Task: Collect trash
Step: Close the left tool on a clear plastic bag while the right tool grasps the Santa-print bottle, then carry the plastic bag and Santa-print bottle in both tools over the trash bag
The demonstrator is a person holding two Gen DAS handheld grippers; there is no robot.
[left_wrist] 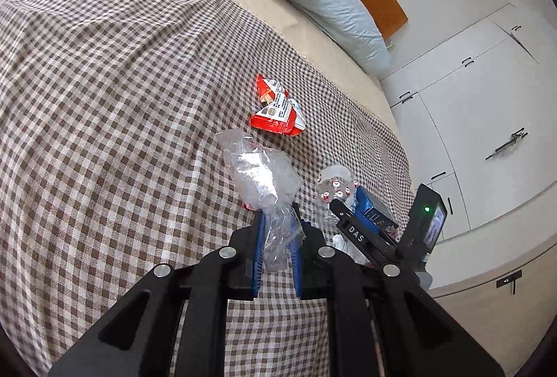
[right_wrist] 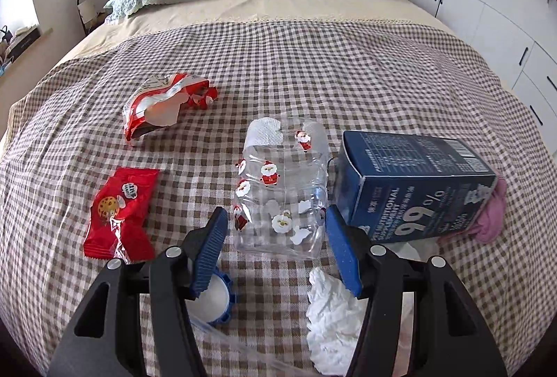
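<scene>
Checked bedspread [left_wrist: 104, 98]: left gripper [left_wrist: 276, 227] pinching clear plastic wrapper [left_wrist: 261, 175].

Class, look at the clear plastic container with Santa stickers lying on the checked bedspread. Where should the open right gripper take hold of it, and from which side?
Grip the clear Santa container across its flattened body near the open near end, coming from above and in front. It lies on its side pointing away from the right gripper, whose open jaws probably span its width. The blue box crowds its right side.
</scene>
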